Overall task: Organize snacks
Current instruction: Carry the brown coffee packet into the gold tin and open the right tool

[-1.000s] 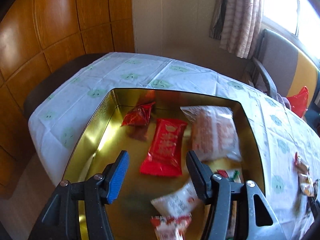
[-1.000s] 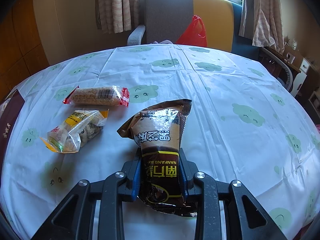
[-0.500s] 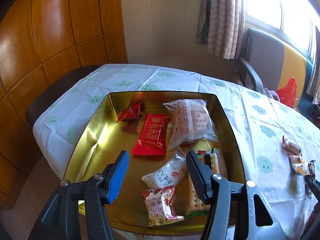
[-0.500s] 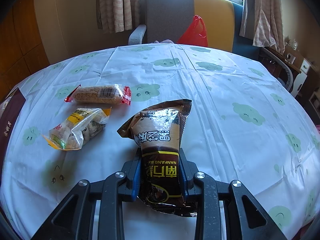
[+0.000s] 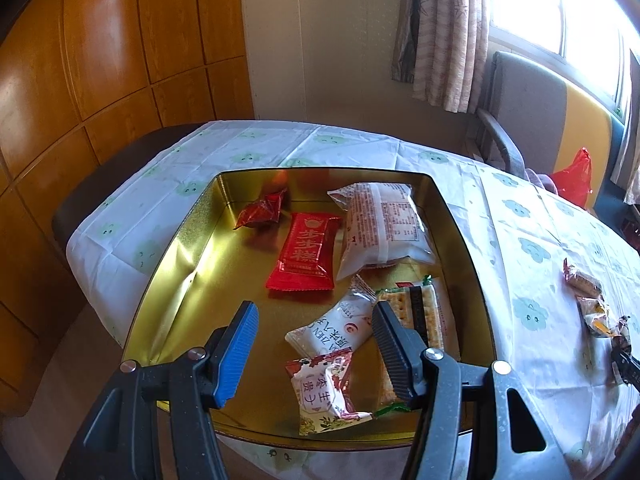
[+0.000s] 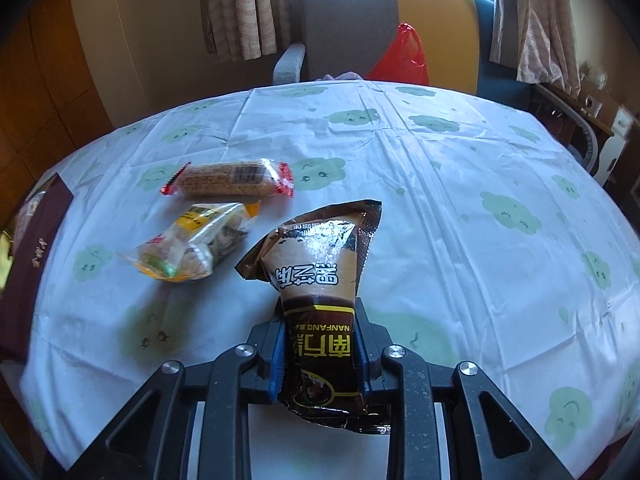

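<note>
Six wrapped snacks are being counted inside one gold tin (image 5: pixel 188 240): two red packets (image 5: pixel 304 256), three white packets (image 5: pixel 380 224) and one cracker pack (image 5: pixel 420 312). Three more snacks are being counted on the tablecloth (image 6: pixel 460 184): one brown pouch (image 6: pixel 320 280), one grain bar (image 6: pixel 228 178), one clear-wrapped pack (image 6: pixel 192 248).

A table under a white tablecloth (image 6: pixel 440 184) printed with green clouds fills the room's middle. Beyond the table's far edge stands an armchair (image 6: pixel 348 28) with a grey and yellow back, a red plastic bag (image 6: pixel 402 56) on its seat. Behind the armchair a bright window (image 5: pixel 560 12) is framed by patterned beige curtains (image 5: pixel 444 32). Left of the curtains runs a plain cream wall (image 5: pixel 320 48), then glossy orange wooden panelling (image 5: pixel 100 60)
</note>
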`<state>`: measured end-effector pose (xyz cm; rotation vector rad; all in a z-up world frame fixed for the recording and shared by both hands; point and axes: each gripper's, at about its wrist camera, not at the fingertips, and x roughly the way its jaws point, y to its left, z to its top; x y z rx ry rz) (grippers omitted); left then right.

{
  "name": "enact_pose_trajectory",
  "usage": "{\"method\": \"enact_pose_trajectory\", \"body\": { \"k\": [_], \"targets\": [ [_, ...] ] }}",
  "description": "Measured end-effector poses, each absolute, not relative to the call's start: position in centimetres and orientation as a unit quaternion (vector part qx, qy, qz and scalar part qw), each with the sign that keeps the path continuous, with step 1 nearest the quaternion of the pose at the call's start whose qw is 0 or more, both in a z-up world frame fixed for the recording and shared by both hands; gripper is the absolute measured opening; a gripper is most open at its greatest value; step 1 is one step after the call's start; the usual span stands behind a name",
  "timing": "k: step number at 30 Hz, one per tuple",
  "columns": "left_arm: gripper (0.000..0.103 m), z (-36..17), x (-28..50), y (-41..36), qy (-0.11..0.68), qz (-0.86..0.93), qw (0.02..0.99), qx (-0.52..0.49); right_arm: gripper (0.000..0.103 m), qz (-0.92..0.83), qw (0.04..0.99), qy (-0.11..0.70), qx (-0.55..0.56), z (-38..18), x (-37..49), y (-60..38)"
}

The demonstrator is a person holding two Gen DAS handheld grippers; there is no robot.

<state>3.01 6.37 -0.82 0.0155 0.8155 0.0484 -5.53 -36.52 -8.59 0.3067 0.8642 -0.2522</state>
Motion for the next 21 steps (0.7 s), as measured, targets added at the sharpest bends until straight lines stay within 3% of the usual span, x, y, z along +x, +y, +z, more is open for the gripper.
{"method": "enact_pose_trajectory", "body": {
  "k": [9,21],
  "targets": [
    [0.06,-1.0,2.9,7.2,0.398,0.03,0.917,-0.001,0.028,-0.079,0.903,0.403,0.128,-6.0,-5.7,-33.4],
    [0.06,-1.0,2.5,7.4,0.396,0.03,0.918,-0.005,0.028,0.036,0.899,0.428,0.086,-6.7,-5.7,-26.8]
  ]
}}
